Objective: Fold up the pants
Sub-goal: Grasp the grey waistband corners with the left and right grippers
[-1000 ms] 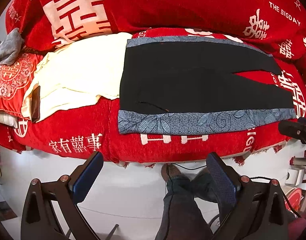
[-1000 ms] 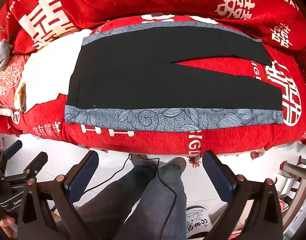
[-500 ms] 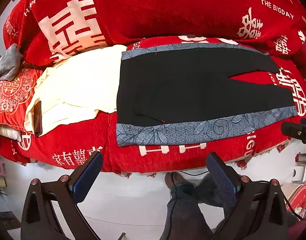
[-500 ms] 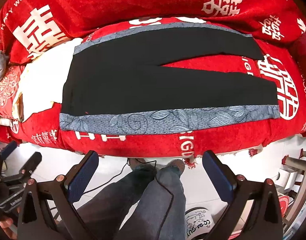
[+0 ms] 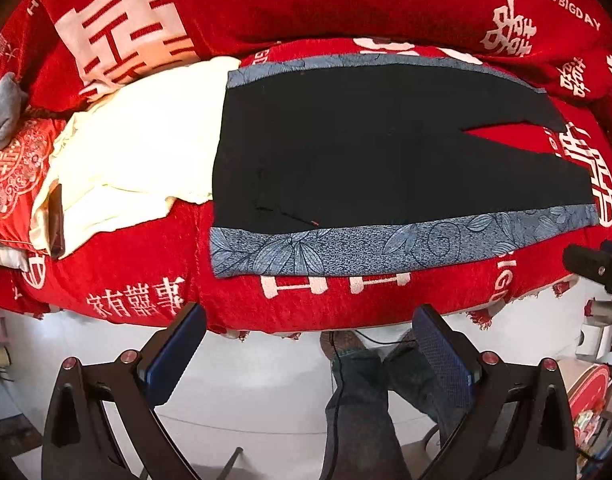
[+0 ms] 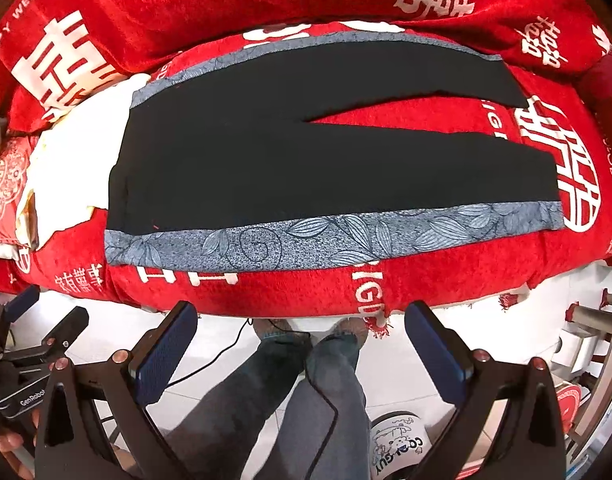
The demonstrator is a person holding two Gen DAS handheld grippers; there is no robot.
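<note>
Black pants (image 5: 366, 152) with blue-grey leaf-print side bands lie flat on a red sofa seat (image 5: 146, 280), waist to the left, legs spread apart to the right. They also show in the right wrist view (image 6: 290, 160). My left gripper (image 5: 310, 348) is open and empty, off the sofa's front edge below the waist end. My right gripper (image 6: 302, 344) is open and empty, off the front edge below the near leg. Neither touches the pants.
A cream cloth (image 5: 138, 148) lies left of the pants, partly under the waist. A grey garment (image 5: 2, 116) sits at the far left. The person's legs (image 6: 306, 396) and a cable are on the white floor. A slipper (image 6: 394, 440) lies at lower right.
Both grippers have moved closer to the sofa, so the pants look larger and nearer. Both stay open. The pants have not moved.
</note>
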